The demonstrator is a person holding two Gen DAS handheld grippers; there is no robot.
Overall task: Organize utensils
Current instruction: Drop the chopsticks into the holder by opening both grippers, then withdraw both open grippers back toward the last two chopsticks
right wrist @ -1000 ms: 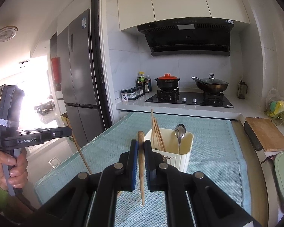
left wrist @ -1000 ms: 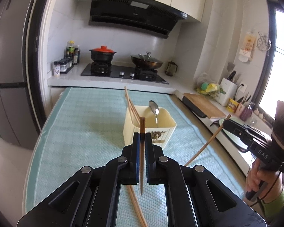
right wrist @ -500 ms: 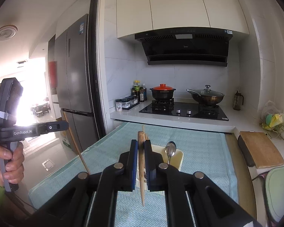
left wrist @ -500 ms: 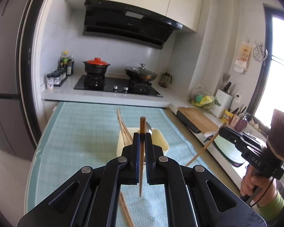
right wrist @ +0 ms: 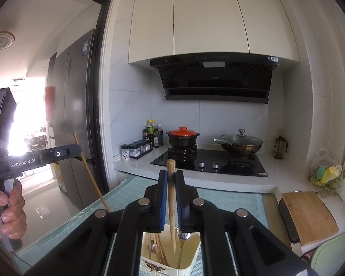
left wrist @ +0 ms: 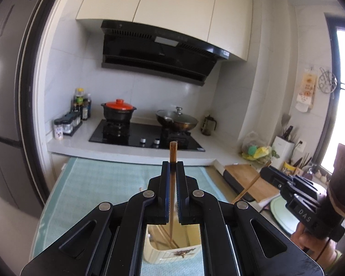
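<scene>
My left gripper (left wrist: 172, 164) is shut on a dark-topped wooden chopstick (left wrist: 173, 151) that stands upright, its thin end hanging over the cream utensil holder (left wrist: 170, 251) just below the jaws. In the right wrist view my right gripper (right wrist: 171, 173) is shut on a lighter chopstick (right wrist: 171, 197), also upright over the holder (right wrist: 191, 260), which has several chopsticks and a metal spoon (right wrist: 182, 237) in it. Each gripper shows in the other's view: the right gripper (left wrist: 265, 172) with its slanted chopstick (left wrist: 249, 187), and the left gripper (right wrist: 77, 148) with its chopstick (right wrist: 90, 177).
The holder stands on a teal cloth (left wrist: 99, 184) over the table. Behind it runs a counter with a black hob (left wrist: 145, 138), a red-lidded pot (left wrist: 118, 110), a wok (left wrist: 177, 119) and spice jars (left wrist: 66, 124). A wooden cutting board (right wrist: 310, 216) lies right, a fridge (left wrist: 4, 92) left.
Both grippers have risen and come forward with their chopsticks. The holder, ahead of the jaws before, now lies beneath them, and the loose chopsticks on the cloth are out of view.
</scene>
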